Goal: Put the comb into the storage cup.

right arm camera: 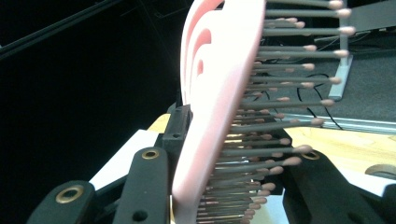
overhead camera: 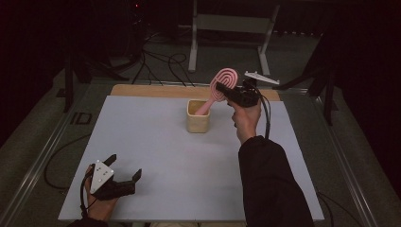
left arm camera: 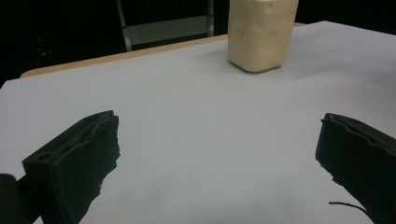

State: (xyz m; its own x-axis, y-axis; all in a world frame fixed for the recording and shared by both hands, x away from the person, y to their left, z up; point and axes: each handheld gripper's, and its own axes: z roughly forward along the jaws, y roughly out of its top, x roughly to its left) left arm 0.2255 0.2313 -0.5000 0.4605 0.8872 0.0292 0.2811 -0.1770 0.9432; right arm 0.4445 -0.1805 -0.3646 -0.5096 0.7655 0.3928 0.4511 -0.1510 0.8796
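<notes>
A pink hairbrush [overhead camera: 224, 81] with grey bristles leans out of a cream cup [overhead camera: 197, 118] at the far middle of the white table [overhead camera: 156, 156], its handle down inside the cup. My right gripper [overhead camera: 226, 92] is shut on the brush head. In the right gripper view the hairbrush [right arm camera: 219, 93] stands edge-on between the jaws of that gripper [right arm camera: 233, 168], one on its back, the other on its bristles. My left gripper [overhead camera: 125, 166] rests open at the table's near left corner, holding nothing. The left gripper view has its jaws [left arm camera: 217, 140] wide apart and the cup [left arm camera: 261, 32] far ahead.
A wooden strip [overhead camera: 151, 91] runs along the table's far edge. Beyond it a grey metal stand [overhead camera: 231, 23] and loose cables [overhead camera: 161, 61] sit on the dark floor. Metal rails [overhead camera: 42, 156] flank the table.
</notes>
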